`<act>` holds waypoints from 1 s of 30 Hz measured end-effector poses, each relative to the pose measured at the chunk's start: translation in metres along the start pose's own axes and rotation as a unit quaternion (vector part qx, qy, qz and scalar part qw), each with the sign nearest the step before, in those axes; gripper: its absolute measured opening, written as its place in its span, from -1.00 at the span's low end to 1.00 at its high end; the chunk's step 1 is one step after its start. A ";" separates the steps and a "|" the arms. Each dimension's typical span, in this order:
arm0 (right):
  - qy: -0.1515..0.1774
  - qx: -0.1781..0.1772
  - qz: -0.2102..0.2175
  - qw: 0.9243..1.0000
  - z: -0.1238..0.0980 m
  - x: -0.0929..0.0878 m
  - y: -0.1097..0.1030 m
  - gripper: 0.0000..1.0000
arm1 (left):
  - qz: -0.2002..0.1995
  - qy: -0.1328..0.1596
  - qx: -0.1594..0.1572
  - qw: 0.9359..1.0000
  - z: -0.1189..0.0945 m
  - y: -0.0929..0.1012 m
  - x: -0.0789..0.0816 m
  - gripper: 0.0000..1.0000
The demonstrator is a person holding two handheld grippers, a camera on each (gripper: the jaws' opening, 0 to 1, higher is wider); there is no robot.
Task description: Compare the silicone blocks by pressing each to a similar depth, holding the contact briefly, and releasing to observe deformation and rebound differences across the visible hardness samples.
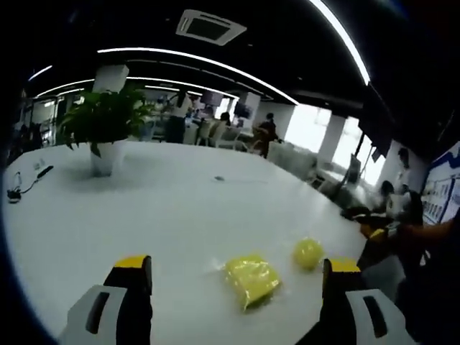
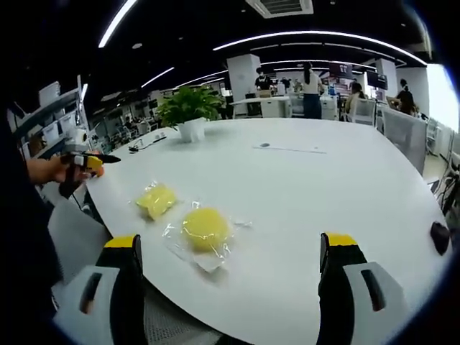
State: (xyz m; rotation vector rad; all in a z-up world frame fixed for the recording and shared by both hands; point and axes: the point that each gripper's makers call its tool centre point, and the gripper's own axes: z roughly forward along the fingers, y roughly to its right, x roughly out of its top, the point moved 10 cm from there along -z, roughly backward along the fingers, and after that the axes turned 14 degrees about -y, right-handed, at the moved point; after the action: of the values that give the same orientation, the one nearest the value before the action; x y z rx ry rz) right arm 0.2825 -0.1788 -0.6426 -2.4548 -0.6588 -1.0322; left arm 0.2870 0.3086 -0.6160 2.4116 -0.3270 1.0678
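Two yellow silicone blocks in clear plastic wrap lie near the edge of a white table (image 1: 144, 208). In the left gripper view the squarish block (image 1: 251, 279) lies just ahead between my jaws, and the round block (image 1: 307, 253) is beyond it to the right. My left gripper (image 1: 237, 264) is open, above the table and touching nothing. In the right gripper view the round block (image 2: 205, 228) is nearest and the squarish block (image 2: 157, 200) lies left of it. My right gripper (image 2: 231, 242) is open and holds nothing. A hand holds the left gripper (image 2: 85, 161) at far left.
A potted plant (image 1: 104, 126) (image 2: 188, 108) stands at the back of the table. Cables (image 1: 25, 183) lie near the table's far left edge. A small dark object (image 2: 440, 237) sits by the right table edge. An open office with people lies beyond.
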 end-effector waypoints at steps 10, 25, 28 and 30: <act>0.008 -0.008 0.011 1.000 -0.004 0.002 -0.003 0.93 | 0.031 -0.006 -0.017 0.999 0.014 0.011 0.020 1.00; 0.015 -0.009 0.014 1.000 0.000 0.003 -0.013 0.93 | 0.049 -0.021 -0.062 0.997 0.049 0.033 0.037 1.00; 0.017 -0.008 0.013 1.000 -0.002 0.004 -0.016 0.93 | 0.049 -0.024 -0.070 0.996 0.055 0.038 0.039 1.00; 0.015 -0.007 0.007 1.000 -0.004 0.003 -0.017 0.93 | 0.052 -0.025 -0.074 0.996 0.060 0.042 0.041 1.00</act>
State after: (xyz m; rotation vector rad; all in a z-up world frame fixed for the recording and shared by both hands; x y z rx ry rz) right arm 0.2733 -0.1664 -0.6350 -2.4471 -0.6270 -1.0691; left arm 0.3356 0.2411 -0.6063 2.3128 -0.5352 0.9910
